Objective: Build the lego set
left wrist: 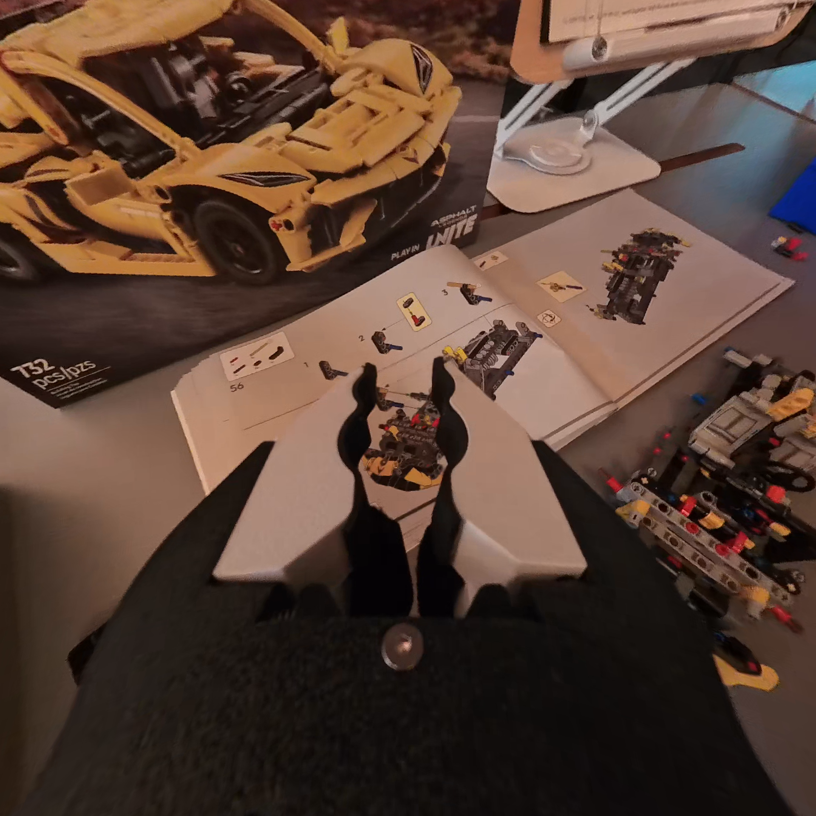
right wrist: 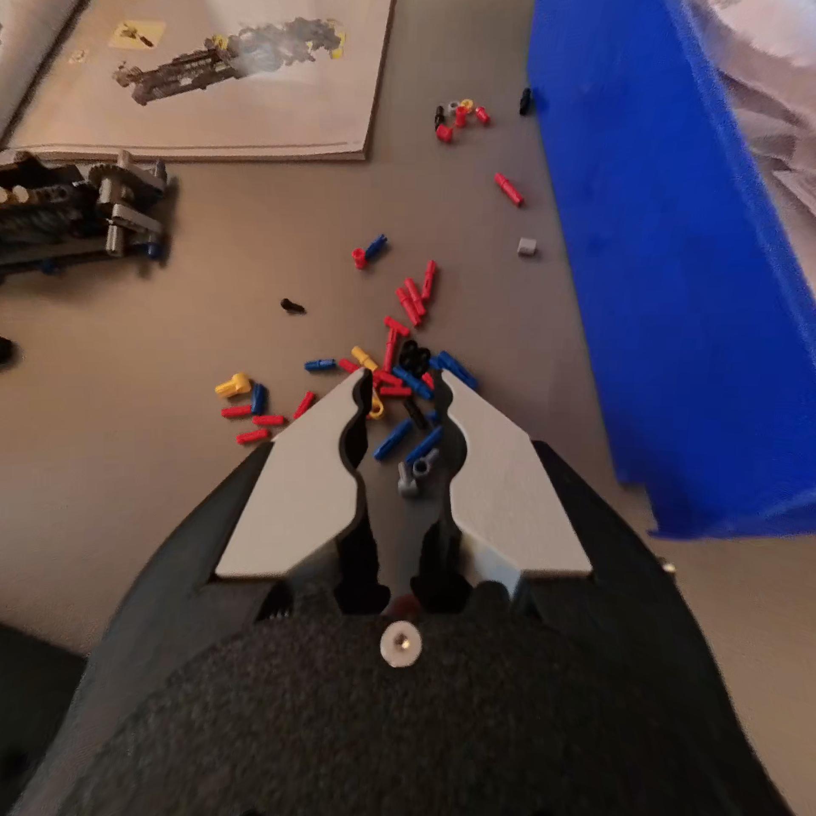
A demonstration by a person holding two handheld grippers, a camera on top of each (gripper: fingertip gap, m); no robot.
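Chassis [left wrist: 724, 508] stood part-built, right of the manual [left wrist: 441, 353]; loose pins [right wrist: 397, 375] remained; left gripper [left wrist: 404, 371] and right gripper [right wrist: 402, 375] both gaped empty.

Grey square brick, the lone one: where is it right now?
Right wrist view, right of centre: the grey square brick lies alone on the table, just left of the blue bin, below a stray red pin.

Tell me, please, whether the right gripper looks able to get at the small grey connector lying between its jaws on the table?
Probably yes. The right gripper is open and empty, and the grey connector lies in plain view between the jaws. Blue pins crowd close beside it, so one may get caught along with it.
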